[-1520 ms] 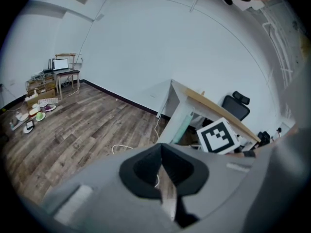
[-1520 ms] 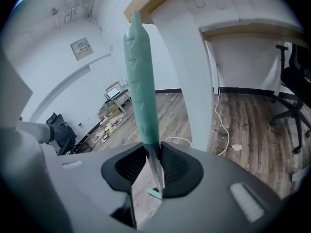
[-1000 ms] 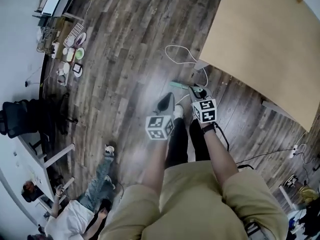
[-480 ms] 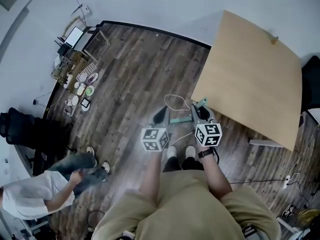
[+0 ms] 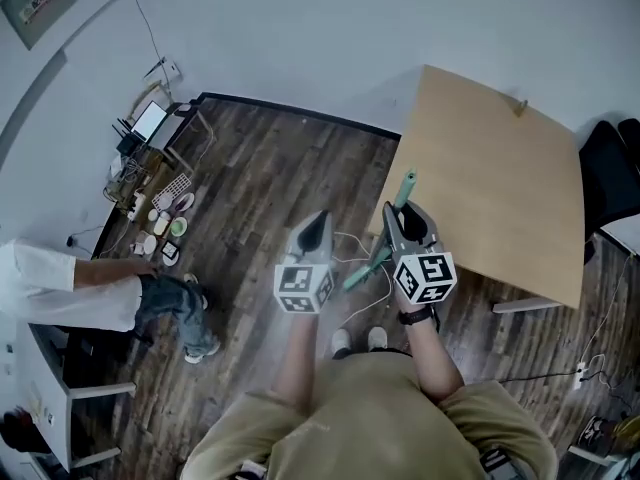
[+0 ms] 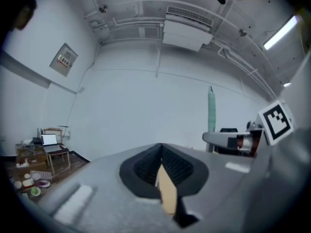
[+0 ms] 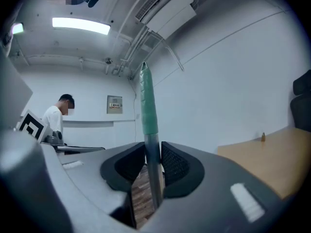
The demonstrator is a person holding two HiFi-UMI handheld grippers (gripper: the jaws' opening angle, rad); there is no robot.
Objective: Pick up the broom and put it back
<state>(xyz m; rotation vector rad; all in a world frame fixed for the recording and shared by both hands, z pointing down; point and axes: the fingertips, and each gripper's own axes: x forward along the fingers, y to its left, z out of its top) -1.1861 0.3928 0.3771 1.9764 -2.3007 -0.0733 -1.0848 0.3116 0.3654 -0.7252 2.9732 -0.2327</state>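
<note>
The broom's handle [image 5: 404, 190], a grey shaft with a green grip at its top, stands nearly upright in my right gripper [image 5: 400, 216]. In the right gripper view the shaft [image 7: 151, 164] runs between the dark pads [image 7: 176, 165], which press on it, and the green grip [image 7: 148, 106] rises above my right gripper [image 7: 153, 148]. Its lower part [image 5: 358, 273] slants down between my two hands; no brush head shows. My left gripper [image 5: 318, 220] is beside it, apart, shut on nothing. From the left gripper [image 6: 161, 147] the green grip [image 6: 211, 111] shows at the right.
A tan tabletop [image 5: 490, 168] lies just right of the broom, with a black chair [image 5: 612, 163] beyond it. A white cable [image 5: 352, 243] loops on the wooden floor. At the left a person in a white shirt [image 5: 55, 290] bends near dishes [image 5: 165, 226] and a laptop stand [image 5: 152, 124].
Both grippers have risen from near the floor to level, the right one lifting the broom upright. The person at the left got up from the floor and moved left.
</note>
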